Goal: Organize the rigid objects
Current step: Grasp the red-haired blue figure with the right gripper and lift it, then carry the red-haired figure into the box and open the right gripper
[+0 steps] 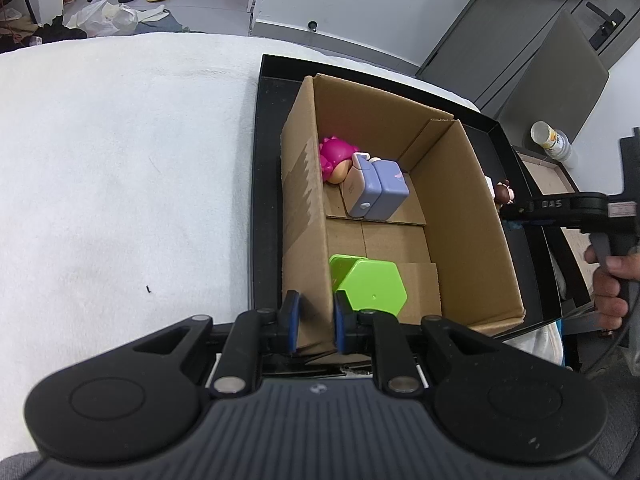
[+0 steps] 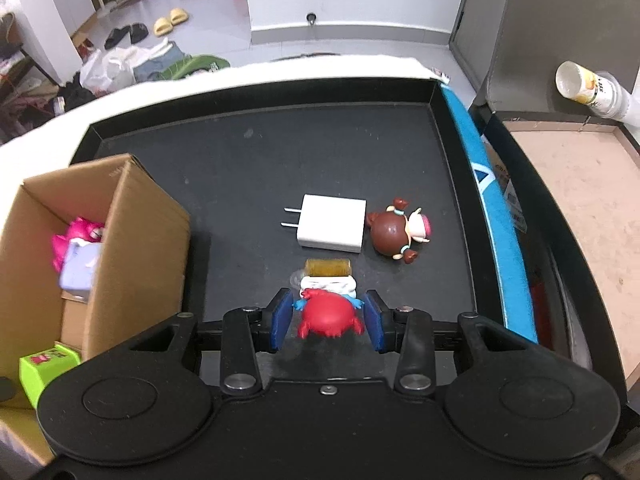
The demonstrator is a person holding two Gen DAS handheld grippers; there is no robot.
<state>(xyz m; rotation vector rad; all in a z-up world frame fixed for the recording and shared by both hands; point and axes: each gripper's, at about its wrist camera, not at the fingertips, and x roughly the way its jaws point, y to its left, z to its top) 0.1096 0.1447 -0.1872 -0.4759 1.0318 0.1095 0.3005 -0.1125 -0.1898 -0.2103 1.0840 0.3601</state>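
A white cloth-covered table (image 1: 120, 168) fills the near side of the room, with slippers and bags scattered on the grey floor behind it. On the cloth sits a shallow black tray (image 2: 248, 152), and in its left part stands an open cardboard box (image 1: 460, 216). Inside the box lie a pink-haired doll (image 1: 336, 158), a lilac case (image 1: 378, 188) and a green hexagonal tub (image 1: 370, 286). The left gripper (image 1: 316, 320) is clamped on the box's near wall, blue pads pressed to either side of the cardboard. The right gripper (image 2: 328, 318) has its pads closed on a red-capped toy figure (image 2: 329, 312), held above the tray floor. Just beyond it lie a white plug charger (image 2: 332, 222) and a brown-haired doll (image 2: 396, 234), touching each other. Letters reading "DAS" show on the right tool's arm in the left view; a tipped cup (image 2: 588, 88) at the far right carries print too small to read
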